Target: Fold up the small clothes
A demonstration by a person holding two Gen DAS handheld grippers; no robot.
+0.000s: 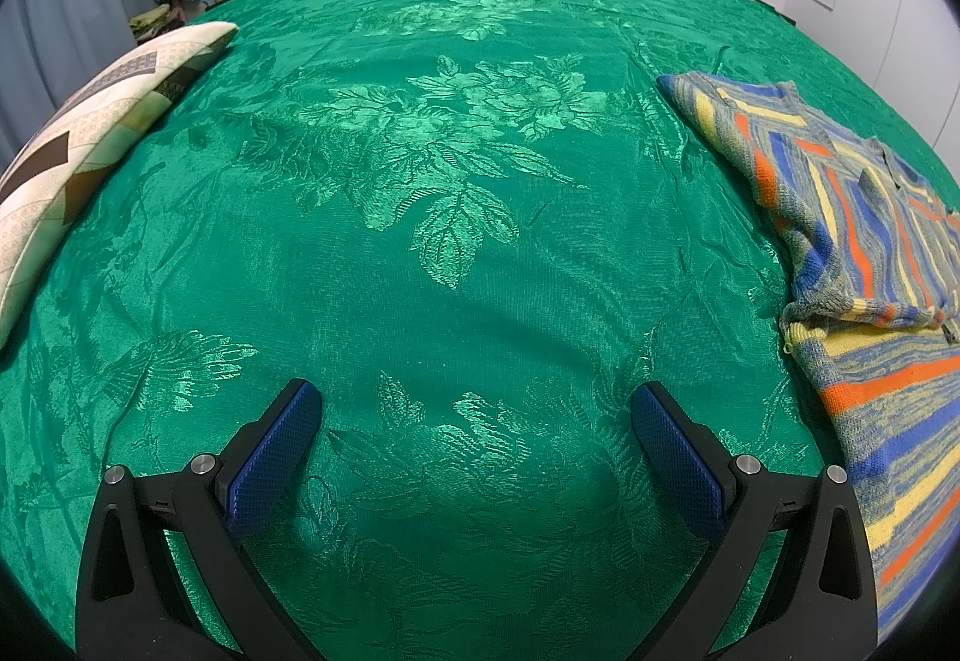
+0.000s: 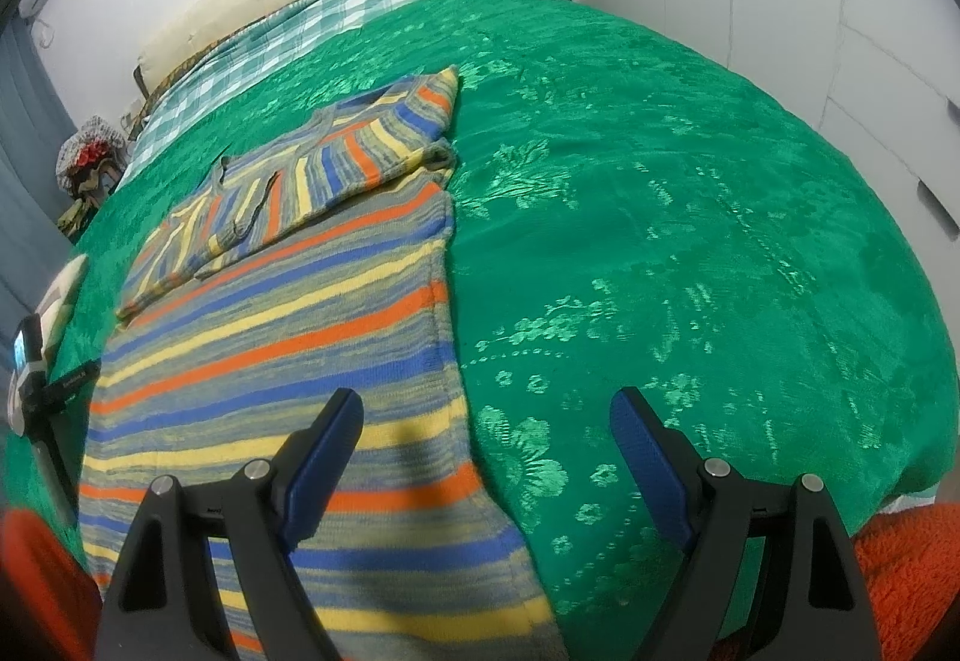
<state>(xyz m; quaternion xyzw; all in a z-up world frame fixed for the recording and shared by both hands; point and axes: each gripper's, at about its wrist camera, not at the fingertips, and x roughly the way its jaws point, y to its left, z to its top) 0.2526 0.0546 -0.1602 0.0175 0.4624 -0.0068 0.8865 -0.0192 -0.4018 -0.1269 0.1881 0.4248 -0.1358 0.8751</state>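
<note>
Sweater (image 2: pixel 288 313): striped knit, flat on the bed (image 2: pixel 690 217) near its foot edge, top part already folded down.
Left tool (image 1: pixel 477 439): fingers apart, empty, over bare bedspread.
Right tool (image 2: pixel 486 451): fingers apart, straddling the sweater's side edge.
Technique: pinch both hem corners together; fold evenly.

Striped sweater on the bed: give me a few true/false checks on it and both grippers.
1. The striped sweater lies on the green bedspread. True.
2. The right gripper is shut on the sweater. False: its fingers are spread open and hold nothing.
3. The sweater's upper part is folded over onto its body. True.
4. The left gripper is over the sweater. False: it is open over bare bedspread; the sweater lies to its right.
</note>
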